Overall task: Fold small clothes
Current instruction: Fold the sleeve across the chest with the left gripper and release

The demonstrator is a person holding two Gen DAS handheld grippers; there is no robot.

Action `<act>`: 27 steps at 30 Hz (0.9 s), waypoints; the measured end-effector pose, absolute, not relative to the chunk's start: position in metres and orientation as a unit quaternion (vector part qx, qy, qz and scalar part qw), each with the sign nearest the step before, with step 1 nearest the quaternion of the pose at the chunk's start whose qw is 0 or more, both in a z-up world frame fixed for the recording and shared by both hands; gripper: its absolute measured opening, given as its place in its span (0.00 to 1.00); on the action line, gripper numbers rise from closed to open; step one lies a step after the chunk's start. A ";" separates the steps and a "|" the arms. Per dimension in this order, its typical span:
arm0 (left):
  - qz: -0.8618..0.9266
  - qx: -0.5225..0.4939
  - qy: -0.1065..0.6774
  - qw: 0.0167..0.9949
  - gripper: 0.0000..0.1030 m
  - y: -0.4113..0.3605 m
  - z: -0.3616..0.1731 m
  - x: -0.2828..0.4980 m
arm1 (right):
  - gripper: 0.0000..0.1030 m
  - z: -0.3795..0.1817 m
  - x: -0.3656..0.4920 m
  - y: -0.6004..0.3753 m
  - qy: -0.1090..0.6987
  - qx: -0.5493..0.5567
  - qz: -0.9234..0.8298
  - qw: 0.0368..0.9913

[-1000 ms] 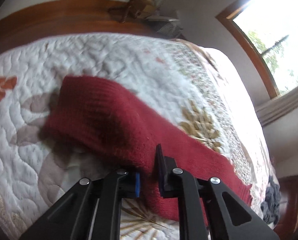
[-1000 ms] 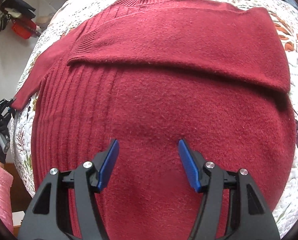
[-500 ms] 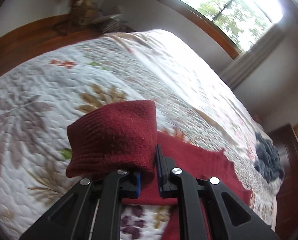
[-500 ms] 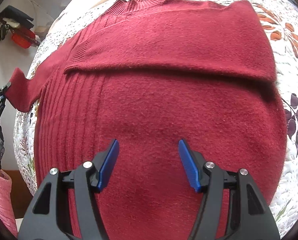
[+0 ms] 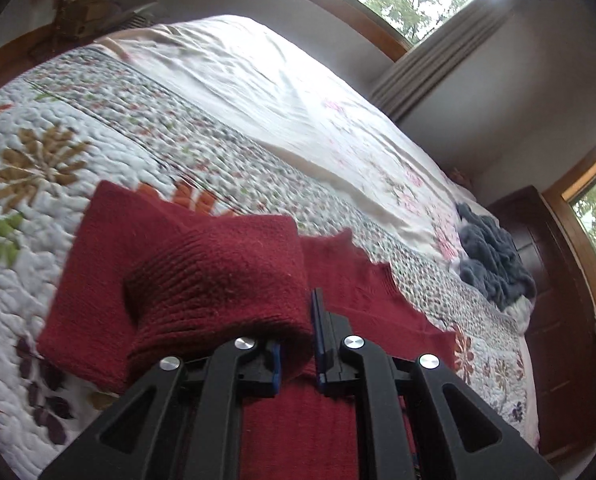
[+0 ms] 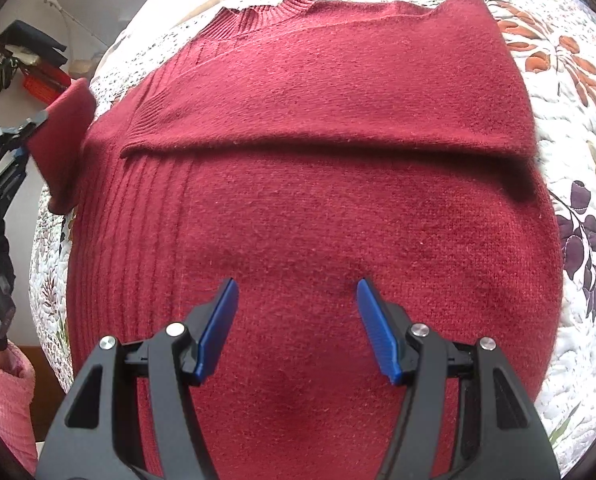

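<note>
Quilted bed (image 5: pixel 38 92) under the red sweater (image 6: pixel 317 208): your left gripper (image 5: pixel 296 344), pinching the cuff (image 5: pixel 218 280), has lifted it over the body while your right gripper (image 6: pixel 298 320) hovers spread.

The dark red knit sweater (image 6: pixel 317 208) lay flat on the floral quilt (image 6: pixel 577 184), its ribbed collar (image 6: pixel 274 12) toward the quilt's far edge and its body spread toward the near edge. One sleeve (image 6: pixel 329 112) was folded straight across the chest, its edge forming a horizontal line from side to side. Vertical ribbing ran down the body's left part. The other sleeve's cuff (image 5: pixel 222 280) was lifted clear of the quilt, bunched and curled over, raised above the sweater's left shoulder, off the quilt's left side.
</note>
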State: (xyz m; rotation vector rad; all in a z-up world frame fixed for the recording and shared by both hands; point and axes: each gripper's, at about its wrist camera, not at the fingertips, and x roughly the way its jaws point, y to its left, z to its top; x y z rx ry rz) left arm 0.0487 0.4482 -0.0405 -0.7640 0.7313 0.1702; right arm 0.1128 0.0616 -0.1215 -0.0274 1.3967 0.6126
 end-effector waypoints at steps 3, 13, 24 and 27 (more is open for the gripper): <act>0.077 -0.370 0.373 0.847 0.12 0.436 -0.061 0.062 | 0.60 -0.122 0.112 0.062 0.632 -0.012 0.279 0.723; 0.073 -0.377 0.454 0.804 0.35 0.417 -0.122 0.052 | 0.62 -0.128 0.115 0.064 0.637 -0.020 0.281 0.718; 0.088 -0.336 0.379 0.858 0.56 0.444 -0.042 0.021 | 0.62 -0.108 0.120 0.087 0.625 -0.015 0.302 0.719; 0.087 -0.334 0.399 0.849 0.56 0.450 -0.057 0.042 | 0.62 -0.105 0.119 0.098 0.625 -0.019 0.307 0.717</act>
